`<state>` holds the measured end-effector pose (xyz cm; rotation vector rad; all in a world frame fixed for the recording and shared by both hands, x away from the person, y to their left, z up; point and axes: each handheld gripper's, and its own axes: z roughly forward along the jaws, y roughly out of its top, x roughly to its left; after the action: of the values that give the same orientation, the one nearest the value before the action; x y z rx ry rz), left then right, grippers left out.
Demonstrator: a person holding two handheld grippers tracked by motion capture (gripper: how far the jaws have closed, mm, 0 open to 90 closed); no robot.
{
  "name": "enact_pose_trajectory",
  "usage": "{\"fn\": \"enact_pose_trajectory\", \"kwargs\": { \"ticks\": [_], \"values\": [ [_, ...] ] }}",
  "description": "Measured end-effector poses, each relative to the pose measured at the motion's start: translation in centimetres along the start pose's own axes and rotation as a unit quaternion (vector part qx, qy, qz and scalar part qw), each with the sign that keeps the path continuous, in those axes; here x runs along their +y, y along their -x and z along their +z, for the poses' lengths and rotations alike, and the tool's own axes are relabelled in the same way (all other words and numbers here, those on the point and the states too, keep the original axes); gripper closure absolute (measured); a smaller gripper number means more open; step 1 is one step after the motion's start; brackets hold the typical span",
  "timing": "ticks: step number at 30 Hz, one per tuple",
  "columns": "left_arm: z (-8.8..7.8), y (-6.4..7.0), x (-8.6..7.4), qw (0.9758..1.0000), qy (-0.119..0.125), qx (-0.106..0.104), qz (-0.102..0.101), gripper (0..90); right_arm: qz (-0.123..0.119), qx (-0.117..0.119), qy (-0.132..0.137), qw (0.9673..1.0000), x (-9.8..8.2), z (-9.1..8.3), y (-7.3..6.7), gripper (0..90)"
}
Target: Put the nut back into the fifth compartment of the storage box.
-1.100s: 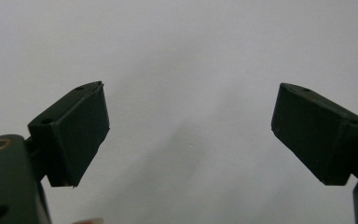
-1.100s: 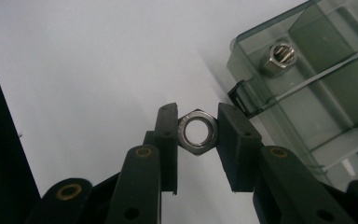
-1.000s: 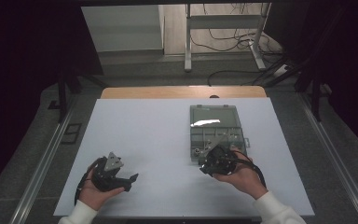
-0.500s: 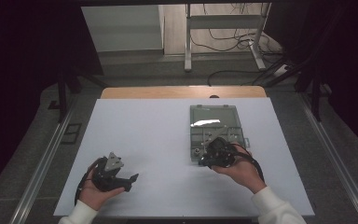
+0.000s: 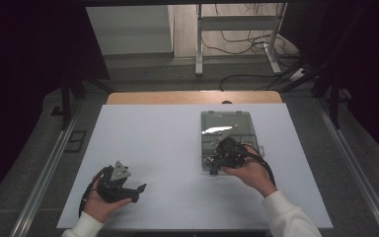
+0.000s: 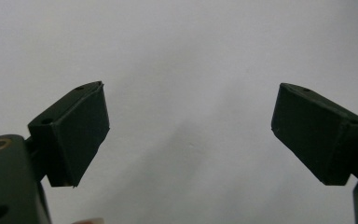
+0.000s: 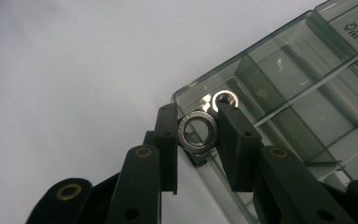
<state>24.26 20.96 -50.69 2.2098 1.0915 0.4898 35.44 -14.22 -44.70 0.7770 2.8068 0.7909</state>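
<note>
Pinching a metal ring (image 7: 198,132) between its nearly closed jaws, the right gripper (image 7: 197,133) holds it above the corner of the compartment box (image 7: 303,102); a second ring (image 7: 224,99) lies just beyond. From above, the ring is hidden. The left gripper (image 6: 189,135) stands wide open, empty.

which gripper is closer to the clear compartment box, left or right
Right. The right gripper is at the box's near corner, shut on a metal ring. The left gripper sits open, well off to the box's left over bare table.
</note>
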Motion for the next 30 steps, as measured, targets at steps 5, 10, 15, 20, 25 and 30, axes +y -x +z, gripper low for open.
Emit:
{"fn": "enact_pose_trajectory", "kwargs": {
  "ticks": [5,10,15,20,25,30],
  "values": [
    [0.0,0.0,0.0,1.0,0.001,0.0,-0.001,11.6,0.006,0.0,0.002,1.0,0.3,0.4,0.6,69.8],
    [0.0,0.0,0.0,1.0,-0.001,-0.001,0.0,11.6,0.013,-0.002,0.002,0.9999,0.6,1.0,1.1,69.8],
    [0.0,0.0,0.0,1.0,-0.001,-0.001,0.0,11.6,0.019,-0.005,0.006,0.9998,0.8,1.4,1.7,69.8],
    [0.0,-0.1,0.0,1.0,-0.001,-0.001,0.0,11.7,0.026,-0.003,0.006,0.9996,1.1,2.1,2.1,69.8],
    [0.0,-0.1,-0.1,1.0,-0.001,-0.001,0.0,11.7,0.03,-0.003,0.006,0.9995,1.3,2.6,2.3,69.8],
    [0.0,-0.1,-0.1,1.0,-0.002,-0.001,0.001,11.6,0.032,-0.003,0.002,0.9995,1.5,3.2,2.4,69.8]
  ]
}}
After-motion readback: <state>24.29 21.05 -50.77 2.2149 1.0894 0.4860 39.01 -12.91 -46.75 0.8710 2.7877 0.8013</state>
